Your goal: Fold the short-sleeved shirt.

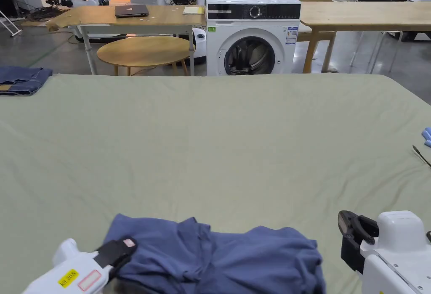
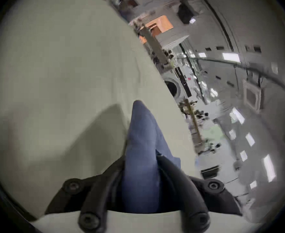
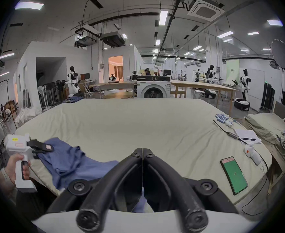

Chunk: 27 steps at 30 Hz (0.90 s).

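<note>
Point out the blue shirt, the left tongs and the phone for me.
blue shirt (image 1: pixel 235 257): head view, middle of the crumpled body.
left tongs (image 3: pixel 44 148): right gripper view, between the tips at the shirt's edge.
phone (image 3: pixel 233 174): right gripper view, centre of green screen.

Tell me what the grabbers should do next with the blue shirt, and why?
Probably lift and pull the shirt out onto the green sheet to spread it flat. It lies bunched at the near edge, the left gripper already pinches a fold, and the right gripper is shut, holding nothing.
</note>
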Available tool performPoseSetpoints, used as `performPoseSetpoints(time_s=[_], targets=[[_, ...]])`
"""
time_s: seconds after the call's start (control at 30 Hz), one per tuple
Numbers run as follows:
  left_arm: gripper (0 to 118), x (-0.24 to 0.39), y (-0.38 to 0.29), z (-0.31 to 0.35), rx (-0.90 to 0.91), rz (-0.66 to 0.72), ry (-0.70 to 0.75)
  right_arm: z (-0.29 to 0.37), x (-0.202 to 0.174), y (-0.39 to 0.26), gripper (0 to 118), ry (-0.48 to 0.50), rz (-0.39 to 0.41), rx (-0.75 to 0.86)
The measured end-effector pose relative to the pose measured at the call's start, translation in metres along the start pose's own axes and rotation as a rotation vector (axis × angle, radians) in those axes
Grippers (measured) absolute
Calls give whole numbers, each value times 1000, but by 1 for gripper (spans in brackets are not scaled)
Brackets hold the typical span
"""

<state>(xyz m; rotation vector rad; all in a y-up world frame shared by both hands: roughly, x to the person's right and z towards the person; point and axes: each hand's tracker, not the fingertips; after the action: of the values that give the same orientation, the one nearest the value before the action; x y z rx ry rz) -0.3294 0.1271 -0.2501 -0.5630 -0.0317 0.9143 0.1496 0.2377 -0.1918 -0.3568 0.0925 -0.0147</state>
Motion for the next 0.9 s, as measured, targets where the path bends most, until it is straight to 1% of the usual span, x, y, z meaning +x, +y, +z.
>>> performPoseSetpoints(time_s=[0.07, 0.13, 0.2, 0.3, 0.37, 0.43, 0.5, 0.53, 0.57, 0.6, 0.63, 0.67, 0.7, 0.73, 0.77, 0.8, 0.83, 0.87, 0.9], targets=[[7, 21, 12, 12, 35, -189, 54, -1, -1, 0, 0, 3, -3, 1], [7, 58, 4, 17, 40, -344, 35, -2, -2, 0, 0, 6, -6, 1], [7, 104, -18, 20, 61, -560, 21, -3, -4, 0, 0, 8, -8, 0], [7, 176, -81, 11, 56, -900, -19, -1, -4, -2, 0, 8, -7, -1], [7, 210, -132, -5, 8, -1122, 27, 2, 0, -4, 0, 7, -9, -2], [7, 226, -184, -25, -49, -1292, 26, 6, 5, -6, 0, -3, -14, -4], [7, 226, -229, -46, -125, -1484, 35, 9, 11, -9, 0, -17, -16, -5], [7, 225, -254, -58, -146, -1602, 104, 11, 14, -11, 0, -26, -13, -6], [7, 221, -268, -66, -142, -1676, 166, 12, 17, -13, 0, -34, -7, -8], [7, 218, -273, -70, -138, -1677, 171, 12, 20, -14, 0, -40, -3, -10], [7, 216, -267, -71, -145, -1613, 161, 14, 23, -15, 0, -43, -5, -11], [10, 216, -260, -70, -173, -1528, 153, 15, 26, -16, 0, -43, -8, -12], [17, 218, -249, -64, -199, -1442, 85, 16, 28, -16, 0, -44, -8, -12], [26, 219, -233, -56, -230, -1341, -22, 16, 29, -16, 0, -46, -5, -11], [47, 222, -212, -51, -290, -1175, -144, 15, 31, -17, 0, -44, -5, -12], [64, 221, -194, -46, -331, -1022, -233, 14, 32, -17, 0, -39, -8, -14], [67, 218, -175, -37, -333, -875, -302, 13, 33, -17, 0, -36, -13, -15], [67, 215, -157, -26, -272, -759, -337, 12, 33, -18, 0, -33, -15, -17], [70, 215, -141, -19, -216, -691, -356, 12, 32, -19, 0, -31, -16, -19]])
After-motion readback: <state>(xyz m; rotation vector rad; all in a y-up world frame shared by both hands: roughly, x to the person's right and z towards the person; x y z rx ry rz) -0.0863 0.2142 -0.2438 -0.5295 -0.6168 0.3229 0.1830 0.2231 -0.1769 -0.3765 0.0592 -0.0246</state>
